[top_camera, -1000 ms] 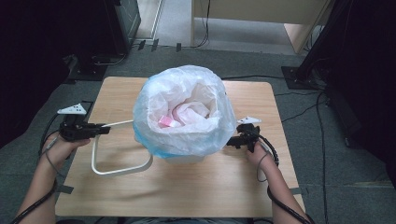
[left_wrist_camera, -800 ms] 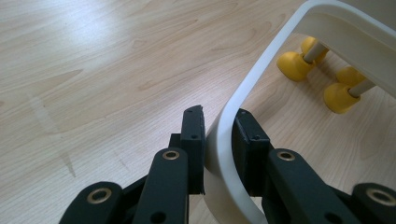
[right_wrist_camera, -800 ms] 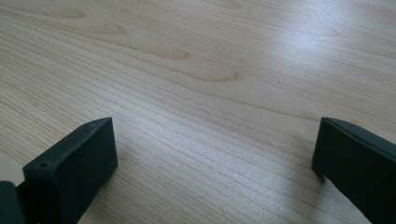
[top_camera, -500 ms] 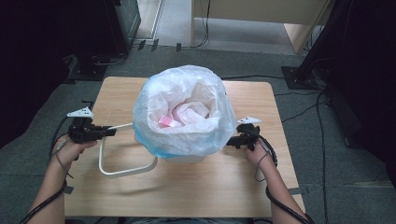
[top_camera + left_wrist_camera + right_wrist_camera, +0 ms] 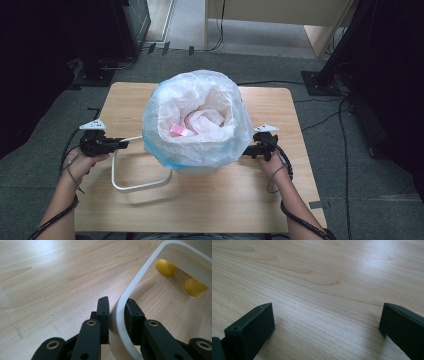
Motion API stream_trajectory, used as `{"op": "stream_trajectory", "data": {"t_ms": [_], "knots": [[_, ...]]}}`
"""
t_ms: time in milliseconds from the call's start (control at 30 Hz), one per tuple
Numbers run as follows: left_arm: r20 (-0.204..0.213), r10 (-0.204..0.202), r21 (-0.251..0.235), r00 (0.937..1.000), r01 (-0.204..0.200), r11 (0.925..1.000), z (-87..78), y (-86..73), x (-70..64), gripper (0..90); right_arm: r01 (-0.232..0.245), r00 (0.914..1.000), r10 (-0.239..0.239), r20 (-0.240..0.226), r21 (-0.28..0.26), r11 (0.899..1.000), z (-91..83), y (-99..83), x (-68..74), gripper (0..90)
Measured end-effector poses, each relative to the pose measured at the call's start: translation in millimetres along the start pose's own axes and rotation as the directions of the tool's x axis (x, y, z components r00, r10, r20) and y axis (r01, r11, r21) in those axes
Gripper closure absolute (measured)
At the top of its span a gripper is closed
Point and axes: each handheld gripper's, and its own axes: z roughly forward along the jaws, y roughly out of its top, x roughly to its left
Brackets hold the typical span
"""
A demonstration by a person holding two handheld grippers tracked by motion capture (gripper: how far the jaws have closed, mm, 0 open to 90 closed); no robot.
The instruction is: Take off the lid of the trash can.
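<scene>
A bin lined with a translucent white plastic bag [image 5: 197,100] stands mid-table, with pink and white rubbish [image 5: 178,130] inside. A white rounded-square plastic ring [image 5: 137,186] lies on the table left of the bin, one side near the bin's base. My left gripper [image 5: 122,145] is shut on the ring's near-left bend; in the left gripper view the jaws [image 5: 117,307] pinch the white band [image 5: 142,275]. My right gripper [image 5: 246,151] stands open beside the bin's right side, its jaws [image 5: 327,322] wide apart over bare wood.
The wooden table [image 5: 225,200] has bare room in front of the bin. Two yellow round knobs [image 5: 166,267] show under the ring's far part in the left gripper view. Cables and dark equipment stands lie on the grey floor around the table.
My left gripper has carried the white ring a little to the right, toward the bin. The right gripper and the bin have stayed put.
</scene>
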Motion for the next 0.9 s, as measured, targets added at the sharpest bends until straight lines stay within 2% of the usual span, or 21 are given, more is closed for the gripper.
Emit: {"op": "stream_trajectory", "data": {"t_ms": [100,333,433,533,733,900], "knots": [[0.009,-0.012,0.006,0.9999,0.012,0.9999,4.6,-2.4,1.9,76.0,-0.010,0.9999,0.010,0.011,-0.001,1.000,1.3,1.1,1.4,0.0],[0.012,0.002,0.022,0.9999,-0.002,0.9997,16.5,-4.3,-0.8,75.7,-0.015,0.9998,0.016,0.015,-0.001,1.000,1.6,1.4,2.0,0.0],[0.026,-0.018,0.015,0.9995,0.017,0.9997,20.3,-5.5,0.1,75.4,-0.015,0.9998,0.016,0.015,-0.001,1.000,1.6,1.4,2.0,0.0],[0.017,-0.009,0.017,0.9998,0.009,0.9998,23.4,-7.5,0.4,75.1,-0.018,0.9997,0.018,0.017,-0.002,1.000,1.7,1.4,2.4,0.0],[0.008,-0.022,0.045,0.9997,0.022,0.9988,29.9,-11.9,3.8,74.0,-0.021,0.9996,0.021,0.019,-0.001,1.000,1.7,1.6,2.7,0.0],[0.003,-0.023,0.044,0.9997,0.023,0.9988,32.6,-12.6,4.5,73.9,-0.044,0.9982,0.044,0.042,-0.001,0.999,1.2,1.1,5.5,0.0]]}}
